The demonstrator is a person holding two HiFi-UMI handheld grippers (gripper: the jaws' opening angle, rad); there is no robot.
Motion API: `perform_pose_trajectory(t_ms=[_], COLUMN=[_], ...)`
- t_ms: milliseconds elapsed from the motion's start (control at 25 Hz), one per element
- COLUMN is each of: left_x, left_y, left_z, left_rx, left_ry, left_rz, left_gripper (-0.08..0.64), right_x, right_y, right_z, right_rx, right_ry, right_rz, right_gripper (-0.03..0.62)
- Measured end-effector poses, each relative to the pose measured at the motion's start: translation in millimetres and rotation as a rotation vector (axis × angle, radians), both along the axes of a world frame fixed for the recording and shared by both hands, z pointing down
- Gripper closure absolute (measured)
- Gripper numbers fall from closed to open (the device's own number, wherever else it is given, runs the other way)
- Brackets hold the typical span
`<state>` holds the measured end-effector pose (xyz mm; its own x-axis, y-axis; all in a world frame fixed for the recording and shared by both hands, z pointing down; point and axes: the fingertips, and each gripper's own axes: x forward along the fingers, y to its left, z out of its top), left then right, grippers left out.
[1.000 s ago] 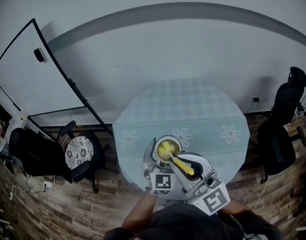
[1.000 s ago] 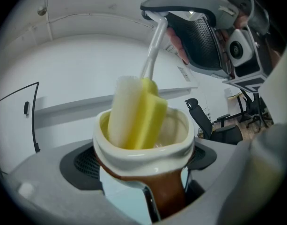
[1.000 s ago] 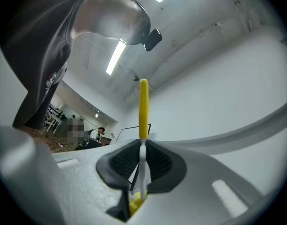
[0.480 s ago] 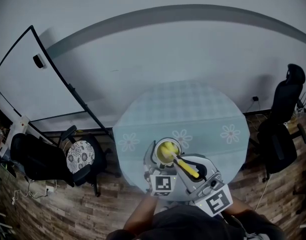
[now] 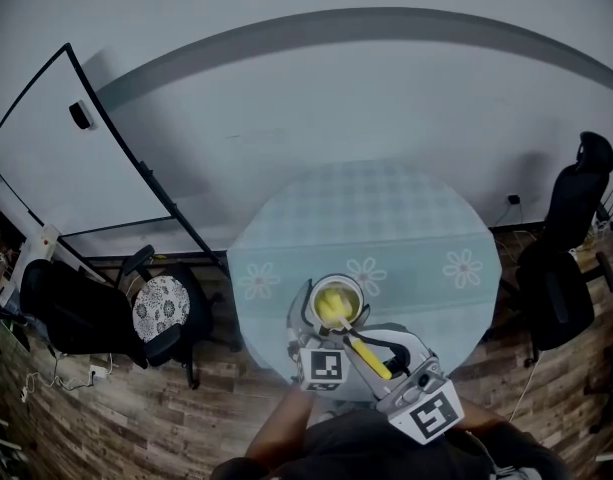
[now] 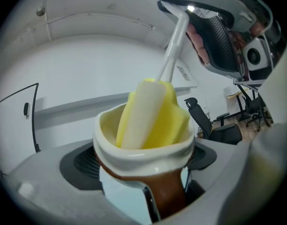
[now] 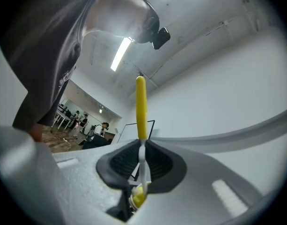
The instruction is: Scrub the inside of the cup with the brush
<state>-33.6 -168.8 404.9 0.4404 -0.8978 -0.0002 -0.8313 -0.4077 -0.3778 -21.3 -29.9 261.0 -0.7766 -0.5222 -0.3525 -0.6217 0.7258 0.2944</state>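
At the near edge of the worktop (image 5: 386, 218), our left tool (image 6: 143, 182) clamps the cup (image 6: 143, 151) while our right tool (image 7: 142, 165), closed on the brush (image 7: 141, 107) handle, must press the sponge head (image 6: 150, 111) against the inner wall and twist.

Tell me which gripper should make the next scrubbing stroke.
Right. The right gripper is shut on the brush, its sponge head inside the cup; the left gripper clamps the cup.

The brush (image 6: 151, 114) nearly fills the mouth of your cup (image 6: 142, 154), leaving little room inside. Past it the table (image 5: 386, 213) lies open; an office chair (image 5: 564, 263) and a patterned chair (image 5: 160, 306) flank it.
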Motion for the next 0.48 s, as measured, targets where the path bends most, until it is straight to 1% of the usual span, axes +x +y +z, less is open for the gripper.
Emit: perform_pose_trajectory(t_ms=[80,240,480], left_x=[-0.7,0.9,0.3], left_y=[0.5,0.5,-1.0], left_z=[3.2,1.9,4.2], left_rx=[-0.012,-0.01,-0.014], left_ry=[-0.008,-0.013,-0.014], left_rz=[-0.003,-0.001,0.006], left_gripper=[0.023,0.023,0.024], right_x=[-2.6,-5.9,-2.1], right_y=[1.7,-1.5,-12.4], right_z=[-0.7,-2.0,-13.1], right_rx=[-0.001,0.011,0.029], right_ry=[-0.004,0.002,-0.019], right_rz=[-0.009,-0.013,0.012], right_gripper=[0.555,0.555,0.555])
